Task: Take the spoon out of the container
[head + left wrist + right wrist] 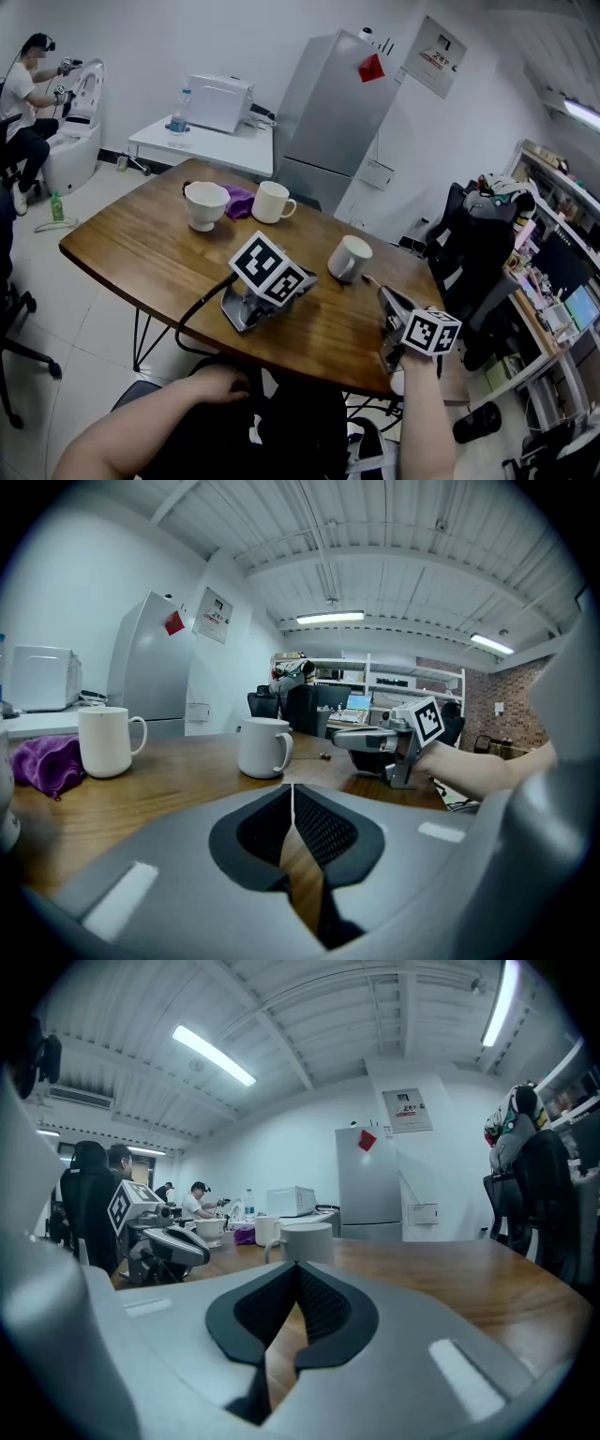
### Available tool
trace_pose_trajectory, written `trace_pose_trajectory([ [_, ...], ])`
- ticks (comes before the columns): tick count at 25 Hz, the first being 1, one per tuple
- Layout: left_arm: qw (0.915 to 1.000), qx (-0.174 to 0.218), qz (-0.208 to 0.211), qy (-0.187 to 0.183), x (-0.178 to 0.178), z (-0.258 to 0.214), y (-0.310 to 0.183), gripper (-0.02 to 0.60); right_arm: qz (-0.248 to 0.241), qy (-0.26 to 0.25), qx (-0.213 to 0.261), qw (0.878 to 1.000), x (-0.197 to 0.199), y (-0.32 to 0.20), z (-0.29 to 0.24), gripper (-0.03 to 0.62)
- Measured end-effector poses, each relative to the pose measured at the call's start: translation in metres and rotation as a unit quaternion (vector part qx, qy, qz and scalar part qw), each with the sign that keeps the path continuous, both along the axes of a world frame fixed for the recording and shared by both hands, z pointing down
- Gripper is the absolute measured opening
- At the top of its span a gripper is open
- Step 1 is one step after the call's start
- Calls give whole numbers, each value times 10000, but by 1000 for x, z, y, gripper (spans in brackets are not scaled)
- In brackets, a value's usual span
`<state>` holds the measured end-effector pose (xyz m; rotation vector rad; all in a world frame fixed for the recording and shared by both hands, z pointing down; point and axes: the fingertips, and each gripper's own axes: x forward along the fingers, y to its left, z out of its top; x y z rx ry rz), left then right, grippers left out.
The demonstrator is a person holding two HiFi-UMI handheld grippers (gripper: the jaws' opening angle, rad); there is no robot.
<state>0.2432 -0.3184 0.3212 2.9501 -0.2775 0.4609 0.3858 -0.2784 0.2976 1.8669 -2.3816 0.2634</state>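
Note:
Three white vessels stand on the wooden table [141, 253]: a wide cup [206, 204], a mug [272, 202] beside it, and a nearer mug [350, 258] [262, 747] [305, 1239]. No spoon shows in any view. My left gripper [302, 284] [292, 789] rests on the table with its jaws shut and nothing between them, aimed at the nearer mug. The right gripper [384, 295] [298, 1267] lies near the table's right front edge, also shut and empty, and points at the same mug. Each gripper sees the other across the table.
A purple cloth [239, 200] lies between the wide cup and the far mug. Behind the table stand a grey fridge [337, 103] and a white side table [202, 141] with an appliance. A black chair [473, 248] is at the right, and a person [23, 103] sits far left.

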Motion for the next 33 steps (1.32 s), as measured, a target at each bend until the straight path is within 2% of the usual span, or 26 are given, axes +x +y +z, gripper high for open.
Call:
trace_pose_trajectory([
  [13,10000,13,-2,-9,-12,-1,-2,12,-147,18,40,9999,-15,-4,-2,2],
  [33,10000,-46,28,-17,-4,0,3,12,-85,-21,-34,10000,-6,2,1,2],
])
